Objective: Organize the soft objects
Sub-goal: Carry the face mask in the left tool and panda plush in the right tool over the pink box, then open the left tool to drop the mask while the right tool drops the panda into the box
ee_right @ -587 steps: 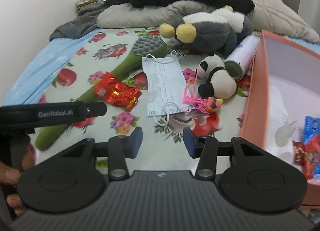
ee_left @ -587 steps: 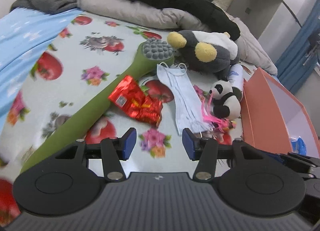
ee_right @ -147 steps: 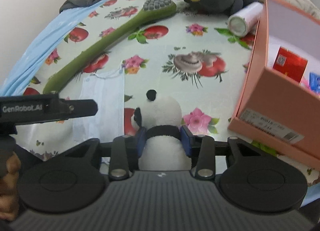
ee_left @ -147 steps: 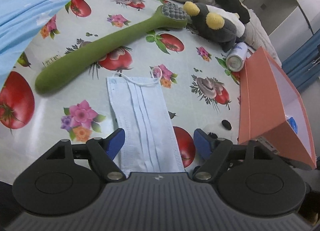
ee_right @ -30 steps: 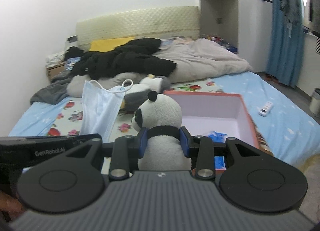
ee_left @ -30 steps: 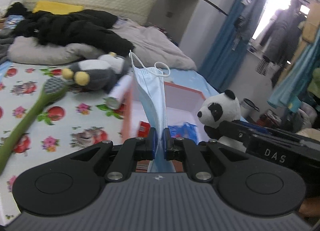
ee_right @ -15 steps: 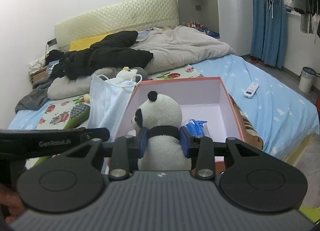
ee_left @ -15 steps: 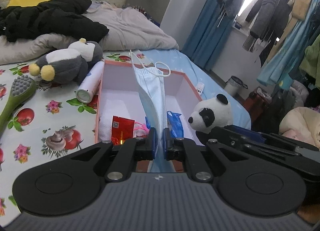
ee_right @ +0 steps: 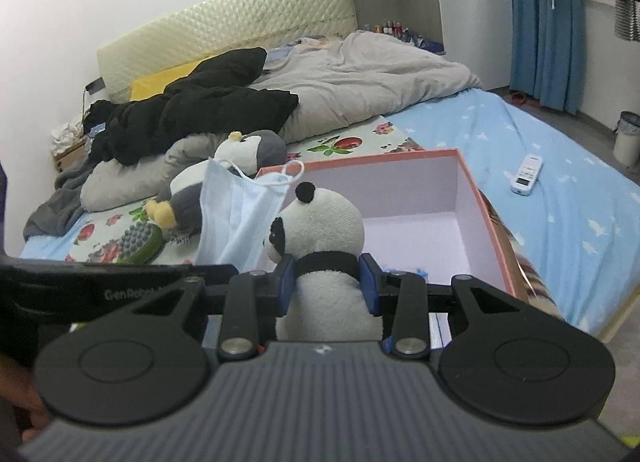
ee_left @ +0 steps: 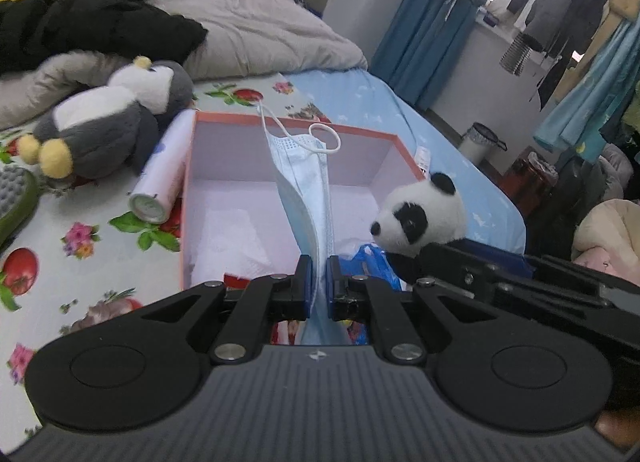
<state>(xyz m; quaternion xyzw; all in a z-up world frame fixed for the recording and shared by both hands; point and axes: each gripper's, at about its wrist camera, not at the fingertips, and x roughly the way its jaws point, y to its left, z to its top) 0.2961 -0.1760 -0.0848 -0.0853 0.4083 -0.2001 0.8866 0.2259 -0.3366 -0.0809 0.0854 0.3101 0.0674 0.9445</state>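
My left gripper [ee_left: 319, 286] is shut on a light blue face mask [ee_left: 306, 189], held upright above the near end of the pink box [ee_left: 188, 165]. The mask also shows in the right wrist view [ee_right: 236, 213]. My right gripper [ee_right: 328, 282] is shut on a small panda plush [ee_right: 326, 246] by its neck, above the box's near edge [ee_right: 484, 213]. The panda shows in the left wrist view [ee_left: 420, 217] at the box's right side. Inside the box lie a red packet [ee_left: 240, 280], a blue packet [ee_left: 372, 258] and white tissue [ee_left: 228, 238].
A grey penguin plush [ee_left: 104, 125], a white cylinder [ee_left: 160, 177] and a green massage brush head [ee_left: 14, 189] lie left of the box on the fruit-print sheet. A white remote [ee_right: 528, 173] lies on the blue sheet to the right. Black clothes [ee_right: 192, 113] and a grey duvet [ee_right: 360, 77] lie behind.
Both grippers have moved closer over the box with their loads. The mask and the panda now hang lower, near the box's near end.
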